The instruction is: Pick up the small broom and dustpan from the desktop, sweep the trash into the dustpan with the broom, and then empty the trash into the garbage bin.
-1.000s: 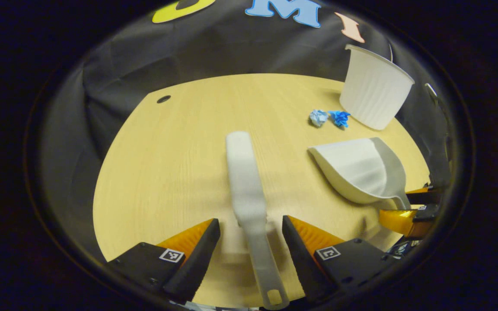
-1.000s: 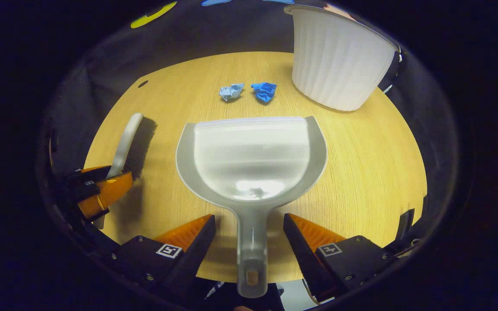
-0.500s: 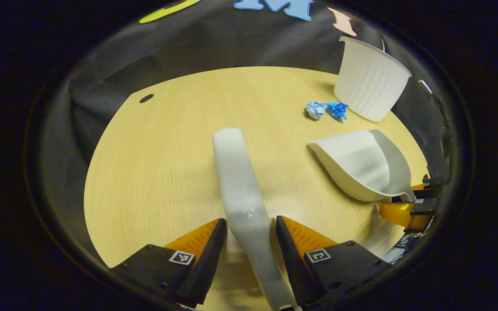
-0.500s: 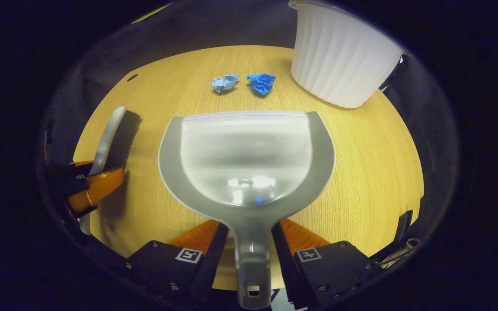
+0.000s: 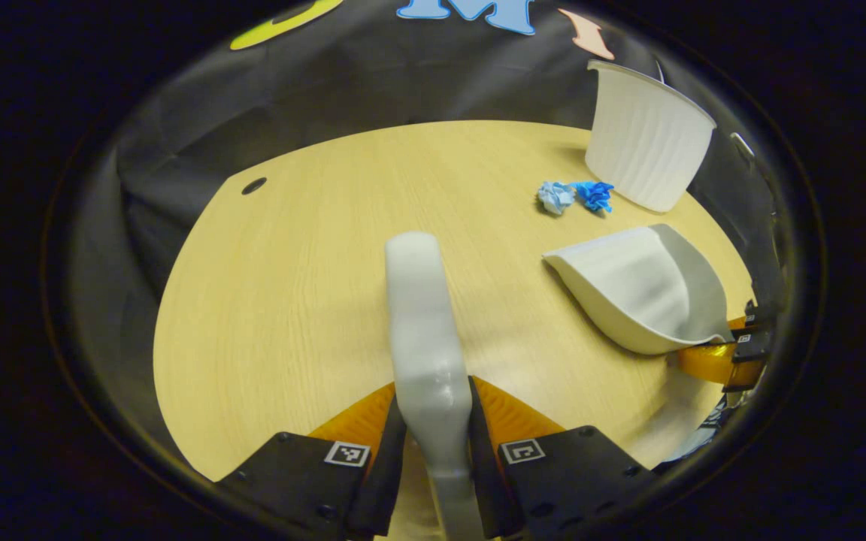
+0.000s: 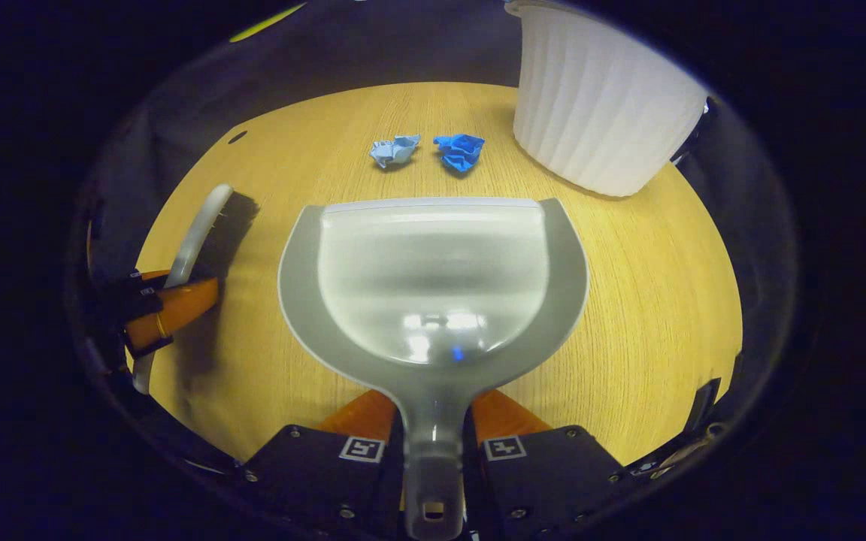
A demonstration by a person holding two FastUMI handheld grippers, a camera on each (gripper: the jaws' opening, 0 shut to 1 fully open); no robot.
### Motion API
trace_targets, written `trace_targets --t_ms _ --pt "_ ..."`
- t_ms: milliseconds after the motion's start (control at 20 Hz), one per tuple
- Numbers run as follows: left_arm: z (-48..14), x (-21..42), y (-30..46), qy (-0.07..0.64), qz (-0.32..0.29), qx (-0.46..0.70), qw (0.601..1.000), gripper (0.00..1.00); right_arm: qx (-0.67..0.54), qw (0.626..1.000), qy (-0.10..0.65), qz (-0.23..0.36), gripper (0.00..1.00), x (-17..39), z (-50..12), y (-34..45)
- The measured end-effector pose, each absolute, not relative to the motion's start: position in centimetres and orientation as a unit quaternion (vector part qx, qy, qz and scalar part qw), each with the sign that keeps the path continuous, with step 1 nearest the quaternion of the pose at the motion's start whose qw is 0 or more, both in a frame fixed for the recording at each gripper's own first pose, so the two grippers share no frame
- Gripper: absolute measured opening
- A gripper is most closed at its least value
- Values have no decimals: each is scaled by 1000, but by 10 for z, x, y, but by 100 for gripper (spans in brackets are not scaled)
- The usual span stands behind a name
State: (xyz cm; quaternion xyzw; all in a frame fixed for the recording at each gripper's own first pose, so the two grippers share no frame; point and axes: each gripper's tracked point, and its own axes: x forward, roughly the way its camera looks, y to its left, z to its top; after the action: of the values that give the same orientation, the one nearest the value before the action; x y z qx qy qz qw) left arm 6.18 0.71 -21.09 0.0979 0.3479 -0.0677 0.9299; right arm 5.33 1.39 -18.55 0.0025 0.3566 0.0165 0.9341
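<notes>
My left gripper [image 5: 433,451] is shut on the handle of the small white broom [image 5: 422,315], which runs away from me over the desk. In the right gripper view that broom [image 6: 204,229] appears at the left, dark bristles facing right, held by the left gripper [image 6: 166,312]. My right gripper [image 6: 433,443] is shut on the handle of the grey dustpan [image 6: 433,270], whose mouth faces two crumpled paper balls, a pale blue one [image 6: 394,151] and a darker blue one [image 6: 460,150]. In the left gripper view the dustpan [image 5: 643,289] sits at the right, the balls [image 5: 574,197] beyond it.
A white ribbed garbage bin [image 6: 602,105] stands at the far right of the wooden desk [image 6: 643,300], just behind the paper balls; the left gripper view has the bin [image 5: 645,143] at upper right. A small dark hole [image 5: 253,185] marks the desk's far left corner.
Both grippers went from open around the handles to shut on them. The broom and the dustpan have lifted slightly and sit closer to each camera.
</notes>
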Motion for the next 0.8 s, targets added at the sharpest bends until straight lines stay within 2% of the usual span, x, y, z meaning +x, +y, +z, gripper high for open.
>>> trace_targets --t_ms 300,500,550,700,800 --pt "-201 82 -1 341 -70 112 931 47 -19 934 354 43 33 52 -183 1" --pt "-183 123 -8 324 -79 138 933 44 -39 930 360 60 33 52 -183 -17" --pt "-178 135 -12 318 -82 144 934 49 -45 930 359 65 33 53 -182 -20" --pt "-168 168 -28 306 -102 162 933 49 -56 927 362 82 33 55 -179 -28" --pt "-166 187 -42 303 -124 173 929 43 -63 924 365 92 33 58 -177 -34"
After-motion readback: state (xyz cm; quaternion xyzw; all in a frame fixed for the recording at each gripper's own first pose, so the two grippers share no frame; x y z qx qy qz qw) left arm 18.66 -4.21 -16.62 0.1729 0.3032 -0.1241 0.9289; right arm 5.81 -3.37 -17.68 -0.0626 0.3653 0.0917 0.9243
